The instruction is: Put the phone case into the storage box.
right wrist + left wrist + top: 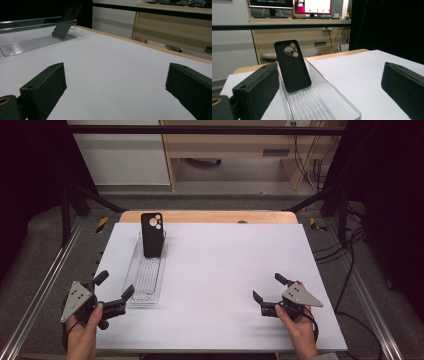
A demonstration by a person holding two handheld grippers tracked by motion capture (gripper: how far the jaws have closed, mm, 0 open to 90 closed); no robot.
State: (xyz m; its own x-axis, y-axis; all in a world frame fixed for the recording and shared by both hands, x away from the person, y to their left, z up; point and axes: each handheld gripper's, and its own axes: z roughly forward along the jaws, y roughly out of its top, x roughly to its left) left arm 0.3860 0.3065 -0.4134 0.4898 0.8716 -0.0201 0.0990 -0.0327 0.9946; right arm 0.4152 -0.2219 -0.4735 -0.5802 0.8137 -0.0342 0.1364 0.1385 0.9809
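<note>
The black phone case (152, 235) is seen left of centre in the upper half of the high view, propped upright and tilted back against the far end of a clear plastic tray (145, 287) on the white counter (235, 270). It is judged light and somewhat flexible, probably a soft rubbery shell (so little squeeze should be needed), with a matte surface that should not slip much. The long side edges are the likely place to be taken hold of, above the tray wall, since the lower end sits inside the tray. The left gripper (114, 290) is held at the lower left, jaws spread wide and empty, just beside the tray's near end. The right gripper (267, 287) is held at the lower right, well apart from the case, jaws likewise spread with nothing between them.
</note>
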